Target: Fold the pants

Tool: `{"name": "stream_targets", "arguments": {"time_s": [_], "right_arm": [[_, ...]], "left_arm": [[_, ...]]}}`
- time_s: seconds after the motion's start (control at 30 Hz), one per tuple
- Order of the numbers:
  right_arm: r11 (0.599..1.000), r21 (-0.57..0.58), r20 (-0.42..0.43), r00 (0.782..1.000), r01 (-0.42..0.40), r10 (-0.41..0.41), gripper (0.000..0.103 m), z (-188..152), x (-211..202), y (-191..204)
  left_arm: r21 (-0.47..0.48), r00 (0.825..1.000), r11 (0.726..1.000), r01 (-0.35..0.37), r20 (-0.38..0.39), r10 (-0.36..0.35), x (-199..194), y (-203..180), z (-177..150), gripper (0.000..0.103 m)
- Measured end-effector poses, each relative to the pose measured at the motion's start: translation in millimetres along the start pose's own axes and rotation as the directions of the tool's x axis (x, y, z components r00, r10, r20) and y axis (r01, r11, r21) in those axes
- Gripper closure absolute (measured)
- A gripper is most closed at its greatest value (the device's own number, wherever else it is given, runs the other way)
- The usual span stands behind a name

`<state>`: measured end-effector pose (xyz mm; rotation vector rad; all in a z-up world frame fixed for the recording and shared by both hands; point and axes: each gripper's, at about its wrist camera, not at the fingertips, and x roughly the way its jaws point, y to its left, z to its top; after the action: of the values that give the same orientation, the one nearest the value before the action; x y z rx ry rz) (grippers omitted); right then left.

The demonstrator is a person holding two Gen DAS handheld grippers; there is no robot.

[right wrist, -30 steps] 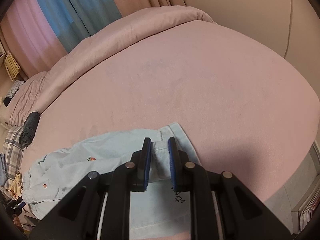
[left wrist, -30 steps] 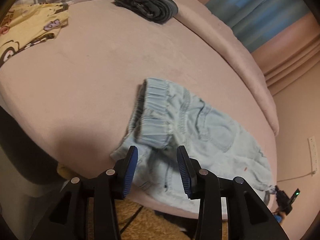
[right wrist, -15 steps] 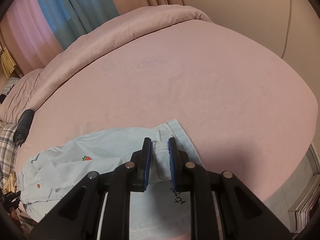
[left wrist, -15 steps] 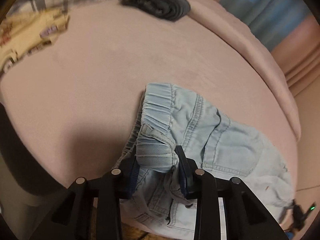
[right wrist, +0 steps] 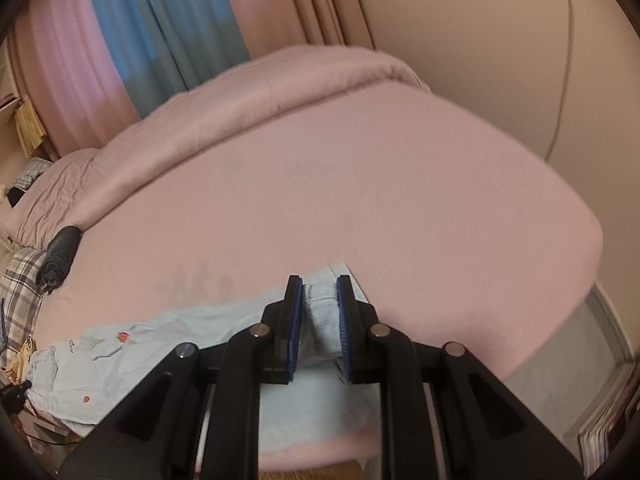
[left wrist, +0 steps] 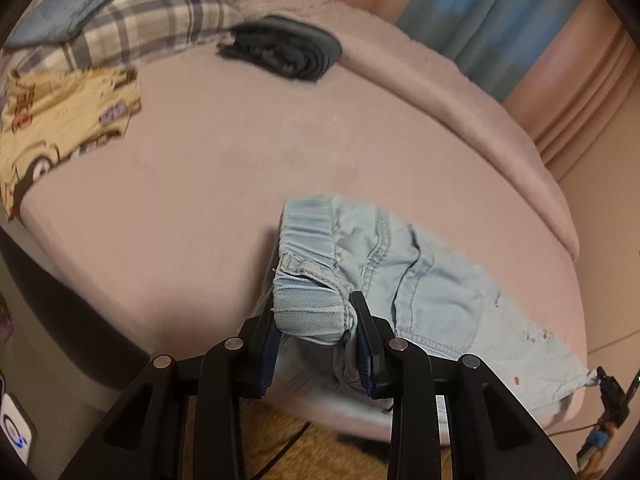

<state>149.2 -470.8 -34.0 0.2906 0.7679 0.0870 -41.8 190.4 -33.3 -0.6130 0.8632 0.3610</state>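
Light blue denim pants lie along the near edge of a pink bed. My left gripper is shut on the elastic waistband, which bunches up between the blue pads and lifts off the sheet. The rest of the pants trail to the right, with a back pocket showing. In the right wrist view the same pants stretch to the left, and my right gripper is shut on the leg hem, held a little above the bed.
A dark folded garment lies at the far side of the bed, next to a plaid pillow and a yellow cartoon-print cloth. A rolled pink duvet lines the far edge. Curtains and wall stand behind; cables hang near the bed's corner.
The left jaws were open short of the waistband, then closed on it and lifted it. The right gripper kept its hold on the hem and rose with it.
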Motion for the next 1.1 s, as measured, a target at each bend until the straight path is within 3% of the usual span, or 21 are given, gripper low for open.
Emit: {"name": "stream_targets", "arguments": {"time_s": [0.17,0.27,0.37,0.5,0.7,0.83,0.87,0.9,0.93,1.03,1.1], "right_arm": [[0.998,0.027,-0.159,0.986,0.055,-0.05,0.086,-41,31,-23],[0.997,0.012,-0.185,0.98,0.076,-0.072,0.084,-53,40,-23],[0.996,-0.006,-0.213,0.973,0.092,-0.092,0.081,-51,41,-23],[0.989,-0.027,-0.223,0.964,0.145,-0.147,0.052,-33,34,-18],[0.995,0.02,-0.198,0.976,0.101,-0.095,0.042,-1,27,-19],[0.996,0.077,-0.285,0.958,0.054,-0.03,0.042,2,59,-14],[0.996,0.085,-0.325,0.946,0.037,-0.007,0.051,-4,67,-11],[0.997,0.068,-0.339,0.941,0.025,0.0,0.079,-11,70,-6],[1.0,0.028,-0.341,0.94,0.013,-0.002,0.087,-19,71,1],[0.994,-0.099,-0.261,0.964,0.035,-0.06,0.092,-49,58,19],[0.987,-0.155,-0.244,0.966,0.047,-0.084,0.092,-70,50,27]], "left_arm": [[0.027,0.995,0.998,-0.062,-0.074,0.064,25,11,-8,0.071],[0.091,0.988,0.987,-0.131,-0.071,0.138,35,1,-13,0.07],[0.121,0.983,0.98,-0.158,-0.071,0.168,36,-4,-11,0.069],[0.148,0.982,0.976,-0.157,-0.08,0.17,28,-4,-8,0.066],[0.128,0.986,0.978,-0.167,-0.004,0.168,-3,-16,6,0.062],[0.17,0.992,0.978,-0.123,0.052,0.116,-17,-47,9,0.056],[0.194,0.994,0.976,-0.099,0.054,0.09,-16,-57,6,0.055],[0.227,0.997,0.972,-0.068,0.045,0.059,-14,-69,3,0.055],[0.261,0.999,0.965,-0.033,0.025,0.027,-10,-80,-1,0.055],[0.347,0.997,0.936,0.063,-0.061,-0.044,10,-117,-18,0.055],[0.4,0.993,0.912,0.093,-0.105,-0.055,24,-138,-29,0.055]]}}
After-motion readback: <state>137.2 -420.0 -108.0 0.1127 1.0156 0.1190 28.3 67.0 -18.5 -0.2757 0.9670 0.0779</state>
